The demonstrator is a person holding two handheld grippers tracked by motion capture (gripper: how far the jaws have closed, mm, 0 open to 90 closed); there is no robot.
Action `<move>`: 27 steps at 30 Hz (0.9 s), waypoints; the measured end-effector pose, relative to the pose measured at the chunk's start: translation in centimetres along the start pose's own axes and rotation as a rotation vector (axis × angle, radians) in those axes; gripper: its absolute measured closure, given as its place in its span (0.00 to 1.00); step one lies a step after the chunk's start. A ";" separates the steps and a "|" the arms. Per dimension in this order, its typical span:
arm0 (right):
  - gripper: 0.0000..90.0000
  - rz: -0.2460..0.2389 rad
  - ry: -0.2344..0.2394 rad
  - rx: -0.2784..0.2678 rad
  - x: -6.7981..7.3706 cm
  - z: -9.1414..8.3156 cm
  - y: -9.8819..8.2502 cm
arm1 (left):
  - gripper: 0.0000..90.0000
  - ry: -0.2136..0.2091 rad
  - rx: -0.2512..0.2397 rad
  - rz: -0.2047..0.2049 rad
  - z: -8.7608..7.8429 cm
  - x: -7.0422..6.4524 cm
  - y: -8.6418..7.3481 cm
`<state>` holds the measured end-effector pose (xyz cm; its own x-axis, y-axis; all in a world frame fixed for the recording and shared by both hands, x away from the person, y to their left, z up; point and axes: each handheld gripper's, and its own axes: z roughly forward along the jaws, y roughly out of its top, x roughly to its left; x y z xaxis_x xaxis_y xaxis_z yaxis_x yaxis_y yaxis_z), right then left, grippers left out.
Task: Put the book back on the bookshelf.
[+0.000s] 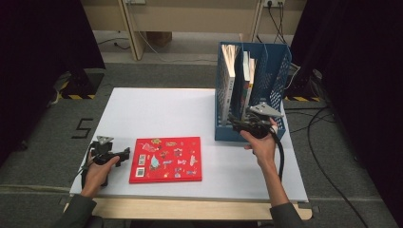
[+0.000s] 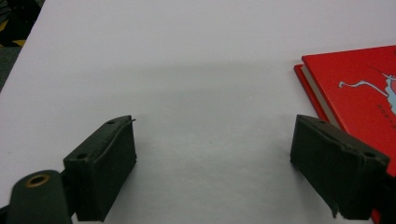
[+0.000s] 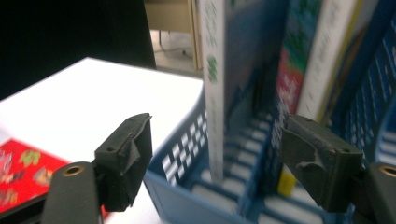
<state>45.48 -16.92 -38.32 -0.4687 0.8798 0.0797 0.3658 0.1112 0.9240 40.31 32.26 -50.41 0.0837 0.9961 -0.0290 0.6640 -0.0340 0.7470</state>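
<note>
From above, a red picture book (image 1: 166, 159) lies flat beside the left gripper (image 1: 124, 155). The right gripper (image 3: 217, 154), jaws spread and empty, faces a blue file rack (image 3: 187, 158); its own view shows a white book spine (image 3: 214, 88) upright inside. The left gripper's jaws gape, empty, over the white table (image 2: 187, 93).

- The blue file rack (image 1: 252, 90) stands at the surface's (image 1: 157, 109) far right corner, blocking that side.
- Upright books (image 3: 215, 84) split its compartments into narrow gaps.
- A red book (image 1: 166, 159) lies flat near the near edge, left of middle.
- The far left corner and middle are open.

Lab: black curtains (image 1: 43, 38), hazard-taped stands (image 1: 78, 88), floor cables (image 1: 328, 118).
</note>
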 end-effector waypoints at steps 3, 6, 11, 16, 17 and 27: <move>0.35 -0.007 -0.003 -0.004 0.7 1.1 1.0 | 0.14 -0.001 0.000 0.000 0.0 0.0 0.0; 0.39 -0.001 -0.031 0.003 0.9 2.4 2.2 | 0.15 -0.001 0.000 0.000 0.0 0.0 0.0; 0.45 0.016 -0.080 0.008 0.5 4.7 3.7 | 0.15 -0.002 -0.003 -0.001 0.0 0.0 0.0; 0.58 0.004 -0.098 0.024 0.5 6.6 4.3 | 0.15 -0.002 -0.003 -0.001 0.0 0.0 0.0; 0.60 -0.012 -0.099 0.020 0.7 6.9 4.4 | 0.15 -0.002 -0.003 -0.001 0.0 0.0 0.0; 0.67 -0.160 -0.137 0.045 3.5 8.4 4.7 | 0.14 -0.001 -0.003 0.000 0.0 0.0 0.0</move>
<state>52.32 -9.44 -36.84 -0.4110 0.9036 -0.1210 0.3326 0.2722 0.9029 40.33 32.27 -50.43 0.0848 0.9960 -0.0294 0.6619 -0.0342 0.7488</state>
